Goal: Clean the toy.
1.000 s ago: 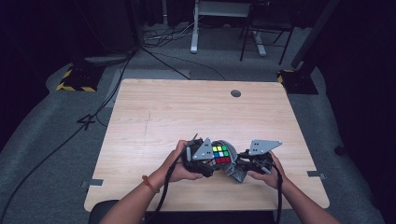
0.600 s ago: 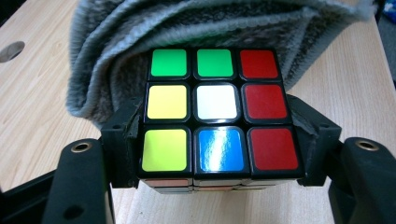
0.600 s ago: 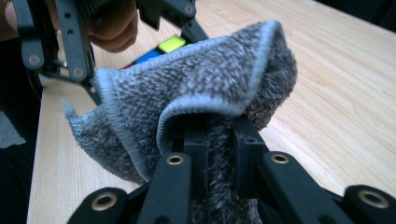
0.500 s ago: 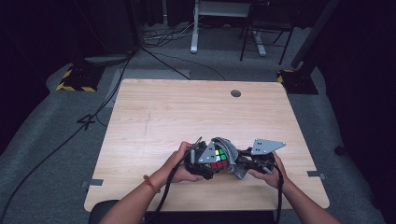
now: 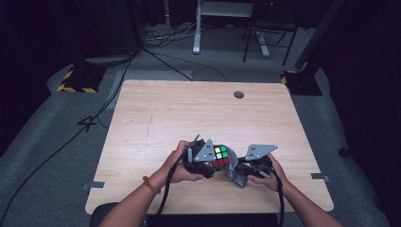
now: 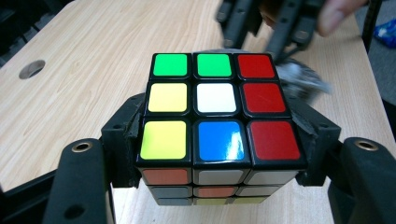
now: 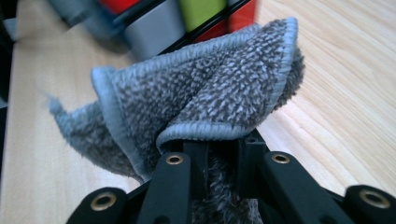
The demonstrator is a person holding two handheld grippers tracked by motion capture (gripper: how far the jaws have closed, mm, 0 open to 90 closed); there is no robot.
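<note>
Left gripper (image 6: 219, 154) is clamped on the puzzle cube (image 6: 218, 109) above the table's (image 5: 189, 113) near edge. Right gripper (image 7: 222, 154) pinches a grey cloth (image 7: 201, 102), seemingly touching the cube's right side.

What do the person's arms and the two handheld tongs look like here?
Both forearms are bare, without sleeves; a thin orange-red band circles the left wrist. The left tongs and right tongs are black, each topped by a grey three-cornered plate with small dark holes. A black cable trails back from each. In the gripper views the black jaws are angular, with brass-coloured rivets.
</note>
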